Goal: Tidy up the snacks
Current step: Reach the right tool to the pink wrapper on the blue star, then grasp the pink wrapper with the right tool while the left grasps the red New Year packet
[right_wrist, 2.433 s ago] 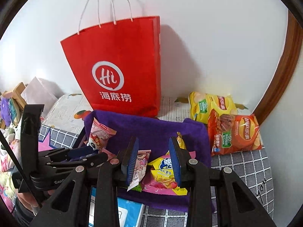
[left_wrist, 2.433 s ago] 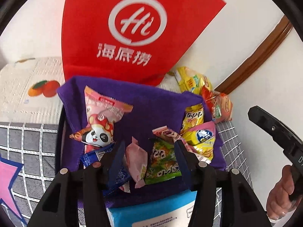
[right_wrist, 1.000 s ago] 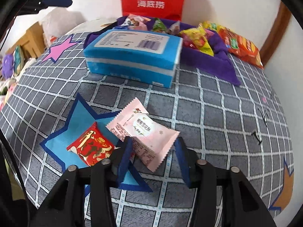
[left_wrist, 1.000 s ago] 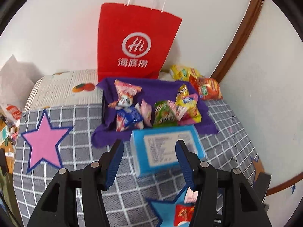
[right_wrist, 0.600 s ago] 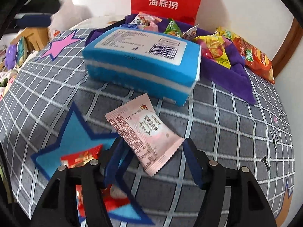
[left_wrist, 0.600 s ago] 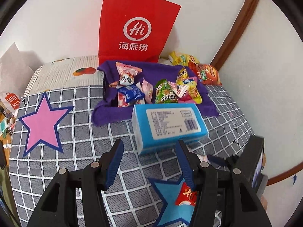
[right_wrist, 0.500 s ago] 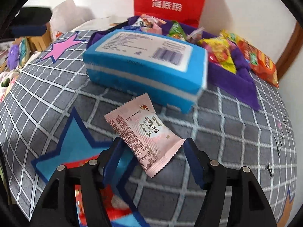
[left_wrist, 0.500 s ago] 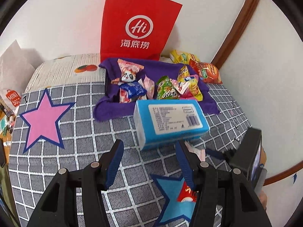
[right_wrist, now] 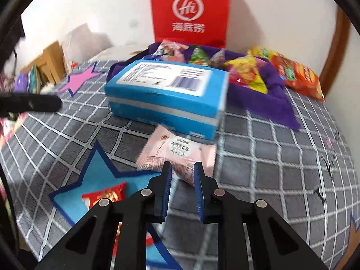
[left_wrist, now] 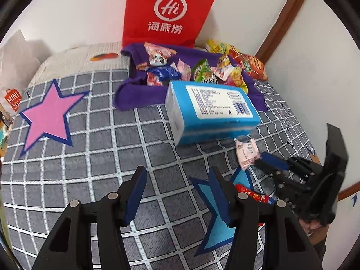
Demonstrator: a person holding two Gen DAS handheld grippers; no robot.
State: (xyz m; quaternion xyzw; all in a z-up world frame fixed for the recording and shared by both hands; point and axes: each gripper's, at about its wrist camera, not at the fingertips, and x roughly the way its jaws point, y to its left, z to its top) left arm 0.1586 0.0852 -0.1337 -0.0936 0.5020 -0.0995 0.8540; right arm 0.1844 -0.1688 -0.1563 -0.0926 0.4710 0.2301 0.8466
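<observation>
My right gripper [right_wrist: 182, 168] reaches low, clenched on one pink plastic snack packet [right_wrist: 177, 151] just in front of the blue rectangular tissue pack [right_wrist: 166, 92]; my left gripper [left_wrist: 177, 186] hovers spread, holding nothing.

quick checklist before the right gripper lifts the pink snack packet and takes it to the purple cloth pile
1. Right gripper closed on the pink snack packet: ok, the jaws pinch its near edge.
2. Grip depth: cannot tell, only the edge sits between the pads.
3. Packet free of the blue tissue box: not ok, its far end lies against the box's base.
4. Left gripper out of the way: ok, open and empty, off to the side.
5. Red candy packet left behind: ok, it lies apart on the blue star.
6. Room on the purple cloth: ok, bare cloth shows near its front.
</observation>
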